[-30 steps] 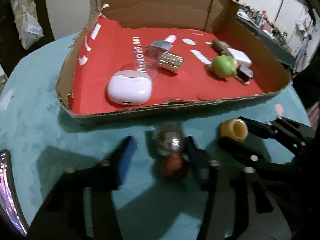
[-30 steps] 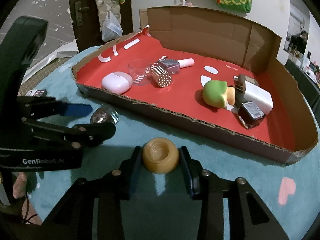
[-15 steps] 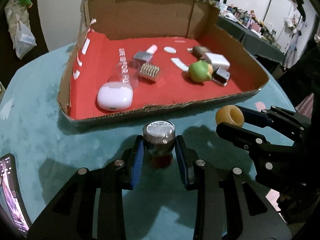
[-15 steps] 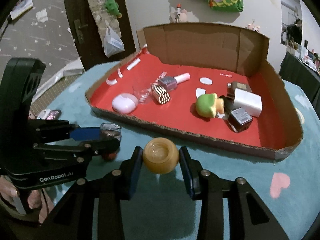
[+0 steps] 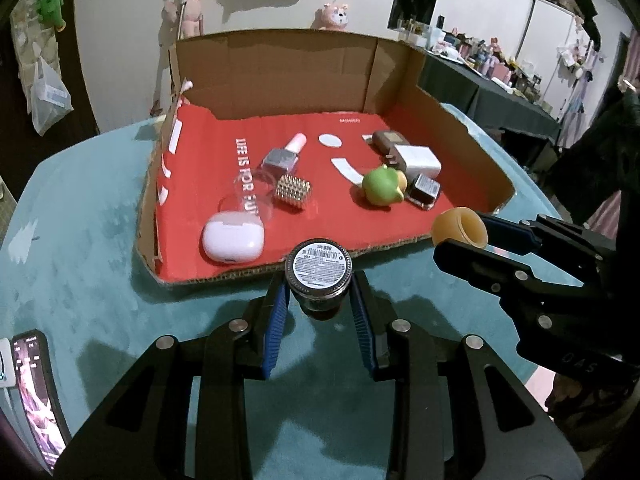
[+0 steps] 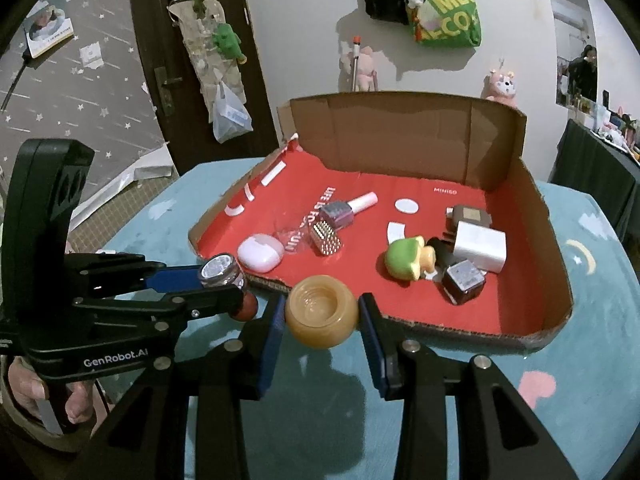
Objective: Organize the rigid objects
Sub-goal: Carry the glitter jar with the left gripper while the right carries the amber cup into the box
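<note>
My left gripper (image 5: 319, 304) is shut on a small dark glass bottle (image 5: 319, 276), held bottom up so its round label faces the camera; a red cap (image 6: 247, 307) hangs below it. My right gripper (image 6: 322, 320) is shut on a round amber jar (image 6: 322, 310) with its hollow mouth toward the camera. Both are lifted off the teal tabletop, just in front of the near wall of the red-lined cardboard box (image 5: 384, 80). In the left wrist view the amber jar (image 5: 460, 227) and the right gripper show at the right.
Inside the box (image 6: 400, 136) lie a white earbud case (image 5: 233, 236), a clear cup (image 5: 248, 200), a nail polish bottle (image 5: 282, 156), a studded gold cube (image 5: 294, 193), a green toy (image 5: 382, 186), a white charger (image 5: 418, 159) and a dark block (image 5: 424, 190). A phone (image 5: 34, 392) lies at the table's left edge.
The left gripper closed on the dark bottle and raised it off the table. The right gripper rose too with the amber jar; the box now sits lower and farther in both views.
</note>
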### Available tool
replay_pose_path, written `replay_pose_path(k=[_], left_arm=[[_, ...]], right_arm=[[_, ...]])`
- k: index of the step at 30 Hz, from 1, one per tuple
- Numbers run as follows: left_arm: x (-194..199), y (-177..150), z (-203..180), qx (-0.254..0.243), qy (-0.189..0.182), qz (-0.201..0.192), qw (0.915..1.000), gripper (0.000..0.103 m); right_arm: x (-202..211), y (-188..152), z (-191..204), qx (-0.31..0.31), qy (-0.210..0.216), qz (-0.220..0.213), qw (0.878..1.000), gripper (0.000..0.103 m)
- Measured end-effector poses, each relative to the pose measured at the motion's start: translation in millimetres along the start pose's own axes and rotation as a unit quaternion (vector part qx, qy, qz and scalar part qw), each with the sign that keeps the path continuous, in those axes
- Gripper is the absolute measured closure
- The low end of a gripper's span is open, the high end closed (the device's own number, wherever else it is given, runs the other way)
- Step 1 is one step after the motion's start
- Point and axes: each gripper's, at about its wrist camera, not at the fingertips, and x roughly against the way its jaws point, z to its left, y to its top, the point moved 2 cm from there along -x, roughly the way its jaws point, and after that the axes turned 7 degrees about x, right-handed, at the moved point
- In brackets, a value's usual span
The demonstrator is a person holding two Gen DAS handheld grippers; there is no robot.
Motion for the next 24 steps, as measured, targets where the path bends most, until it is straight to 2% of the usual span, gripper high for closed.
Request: replay_pose_path(k=[14, 24], left_arm=[[8.1, 27.0, -6.7, -0.009, -0.004, -0.027, 0.9996, 0.073], [2.8, 42.9, -7.4, -0.010, -0.006, -0.030, 0.9995, 0.073]], right_arm=[[7.3, 19.5, -8.1, -0.002, -0.011, -0.024, 1.000, 0.063], [1.9, 28.2, -15.9, -0.005, -0.014, -0.021, 1.000, 0.063]])
